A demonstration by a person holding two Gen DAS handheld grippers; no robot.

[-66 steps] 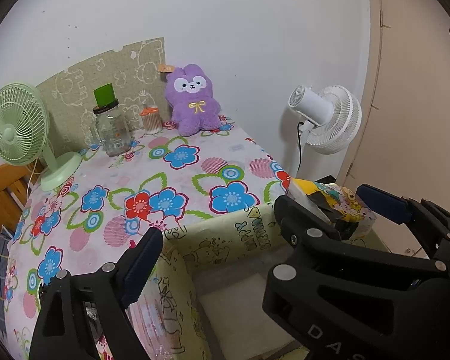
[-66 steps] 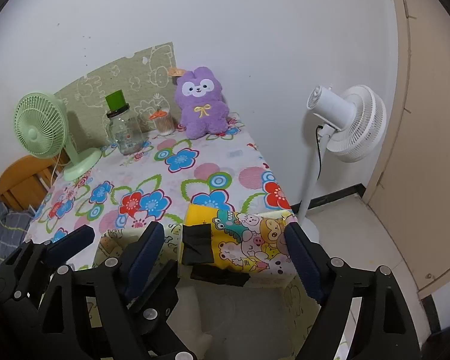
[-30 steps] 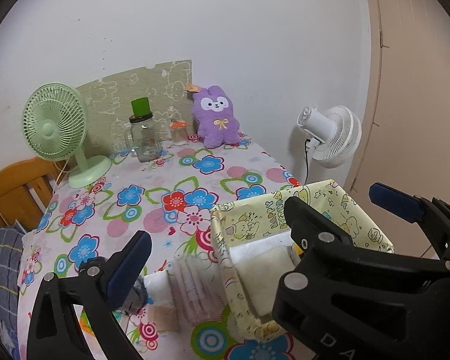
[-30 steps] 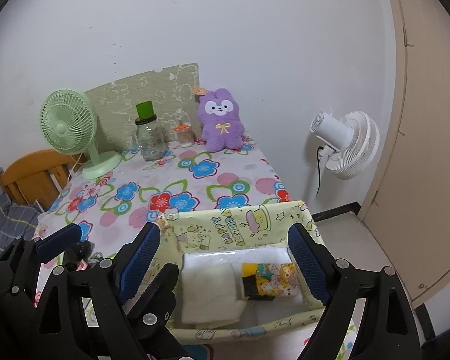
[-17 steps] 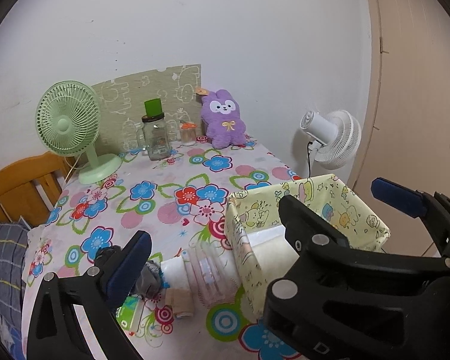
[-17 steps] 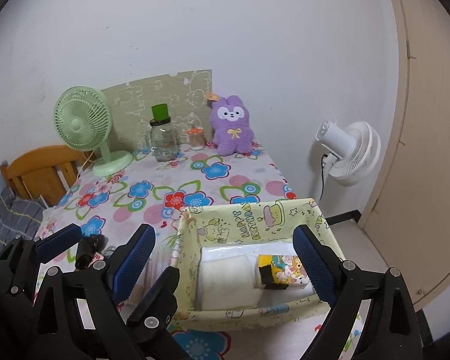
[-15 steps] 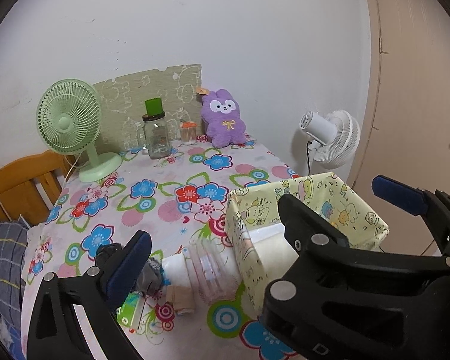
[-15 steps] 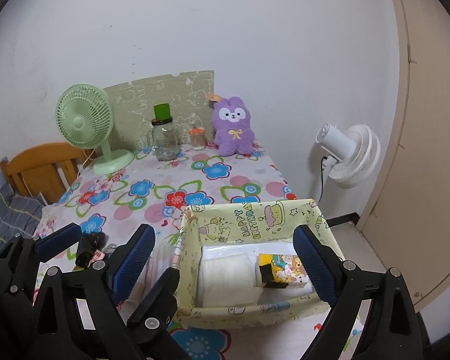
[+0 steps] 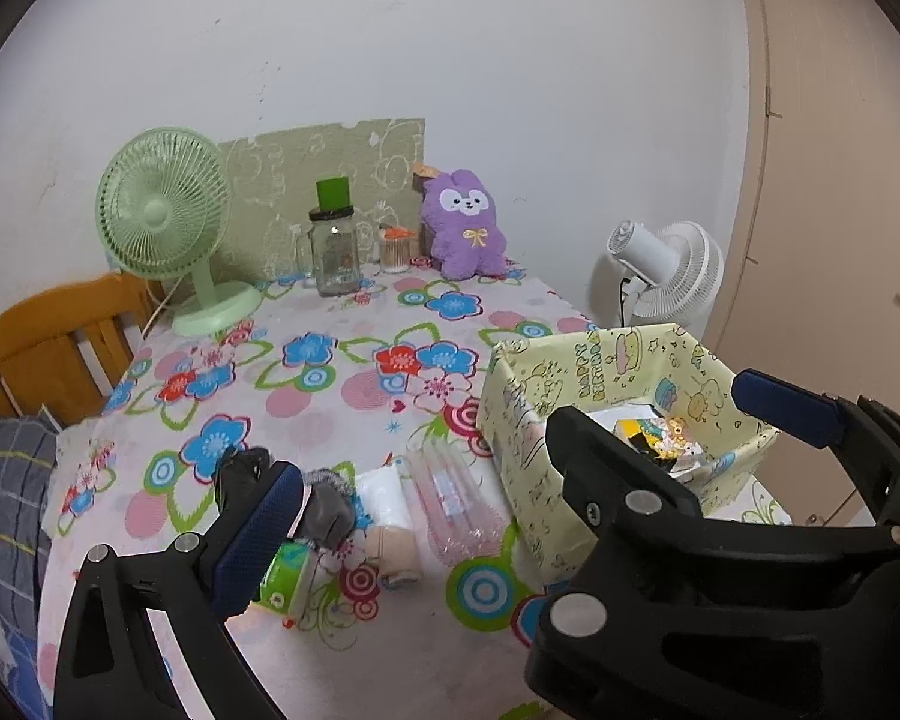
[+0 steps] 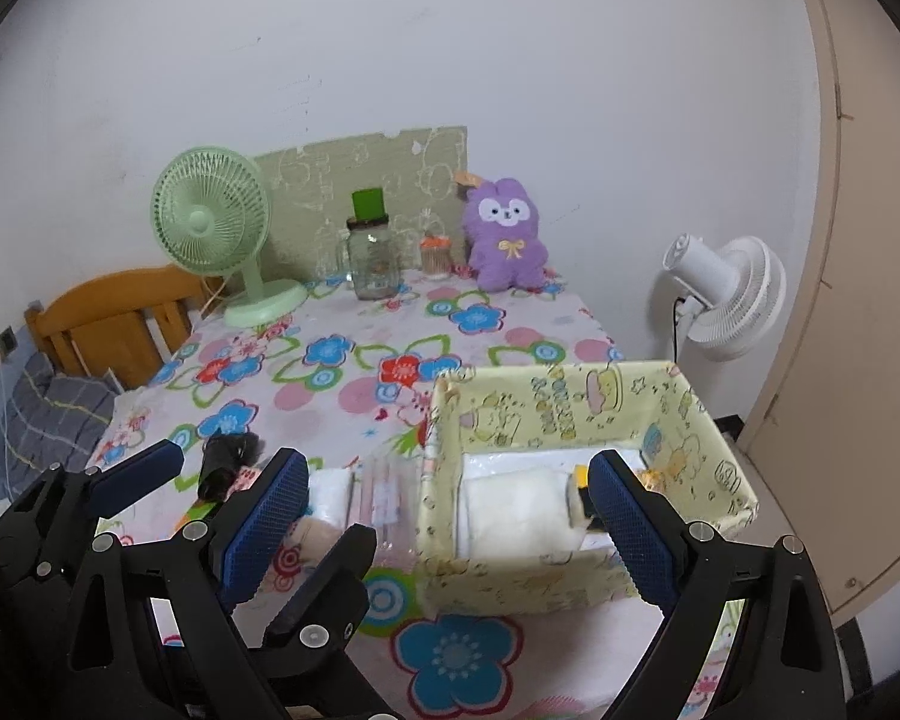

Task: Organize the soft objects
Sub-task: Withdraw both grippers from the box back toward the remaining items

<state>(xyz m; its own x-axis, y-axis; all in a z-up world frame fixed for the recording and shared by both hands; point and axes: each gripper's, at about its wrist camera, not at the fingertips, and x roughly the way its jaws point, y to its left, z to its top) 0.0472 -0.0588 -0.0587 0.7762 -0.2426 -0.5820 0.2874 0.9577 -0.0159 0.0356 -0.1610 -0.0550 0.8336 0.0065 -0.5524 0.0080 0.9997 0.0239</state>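
A yellow cartoon-print box stands at the table's near right. Inside lie a white soft pad and a yellow cartoon-print packet. Left of the box lie a clear pink packet, a white roll, a beige roll, a grey soft item, a green packet and a black fluffy item. My left gripper is open and empty, above the box's near left corner. My right gripper is open and empty, straddling the box's near side.
A purple plush bunny, a glass jar with a green lid, a small toothpick jar and a green desk fan stand at the table's far edge. A white floor fan stands right of the table, a wooden chair left.
Both grippers have pulled back and risen from the box after the yellow packet was left inside it. The loose items left of the box have come into view.
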